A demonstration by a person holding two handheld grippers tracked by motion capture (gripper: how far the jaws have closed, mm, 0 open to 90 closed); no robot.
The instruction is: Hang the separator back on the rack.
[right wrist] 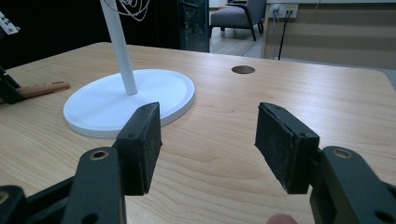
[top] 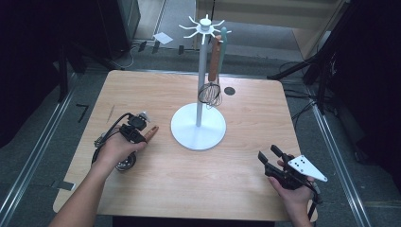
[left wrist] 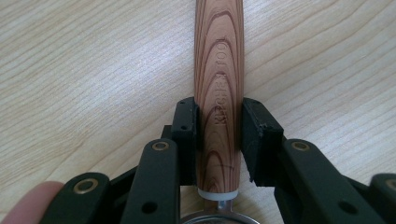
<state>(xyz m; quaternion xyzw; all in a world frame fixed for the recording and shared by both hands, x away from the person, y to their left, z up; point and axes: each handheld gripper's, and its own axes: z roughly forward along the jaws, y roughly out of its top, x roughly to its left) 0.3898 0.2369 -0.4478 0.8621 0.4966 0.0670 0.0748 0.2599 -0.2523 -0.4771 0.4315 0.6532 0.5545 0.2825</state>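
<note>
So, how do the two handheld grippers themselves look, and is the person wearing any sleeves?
Both grippers are black, with linkage arms joined by brass-coloured rivets. Their fingers end in flat, rectangular black pads with a rough surface. The right gripper carries a grey three-cornered plate with small dark dots on top. A black cable trails from the left gripper. The forearms are bare; no sleeves or gloves are visible.

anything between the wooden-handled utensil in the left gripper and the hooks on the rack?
Nothing visible. The left gripper is shut on the wooden-handled utensil, lying on the table left of the rack. Bare tabletop lies between. A whisk and another utensil hang on the right-side hooks; the left ones look free.
</note>
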